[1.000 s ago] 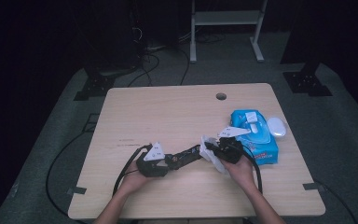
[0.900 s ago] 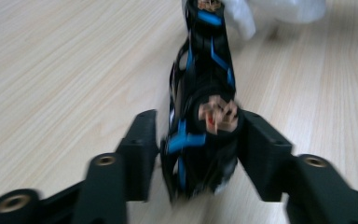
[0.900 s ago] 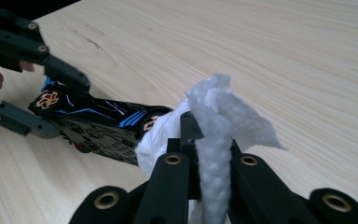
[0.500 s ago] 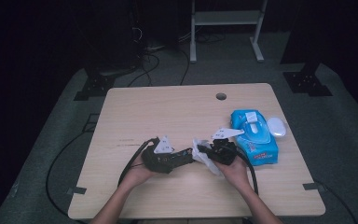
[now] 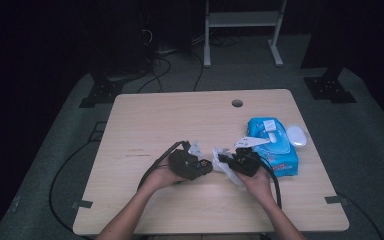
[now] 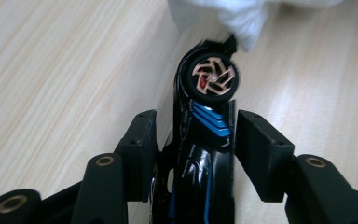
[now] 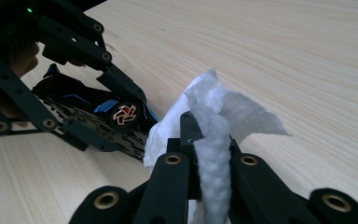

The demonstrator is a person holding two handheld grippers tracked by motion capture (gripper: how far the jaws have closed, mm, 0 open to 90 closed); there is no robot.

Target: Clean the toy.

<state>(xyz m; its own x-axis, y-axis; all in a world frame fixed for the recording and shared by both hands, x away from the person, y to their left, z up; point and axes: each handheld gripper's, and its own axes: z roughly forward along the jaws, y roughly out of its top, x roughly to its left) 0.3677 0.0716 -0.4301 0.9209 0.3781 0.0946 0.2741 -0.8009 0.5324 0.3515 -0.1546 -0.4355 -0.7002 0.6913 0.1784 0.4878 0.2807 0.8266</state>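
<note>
Lab or recording studio: lone wooden table (image 5: 180, 115) with cable hole (image 5: 237, 103) on grey carpet (image 5: 370, 145), dark surroundings, black stand bases (image 5: 328, 89), loose cables (image 5: 65, 170), white metal frame (image 5: 240, 20) behind.

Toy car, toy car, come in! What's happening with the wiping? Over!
Left tool shut on toy car. Right tool shut on white wipe, wipe at the car's nose. Blue wipes pack off to the side, nothing blocking.

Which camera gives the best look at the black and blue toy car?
The left gripper view: the black and blue toy car sits close between its claw's jaws, copper wheel sharp. The right gripper view shows its side, farther off. In the high view it is a small dark shape.
</note>
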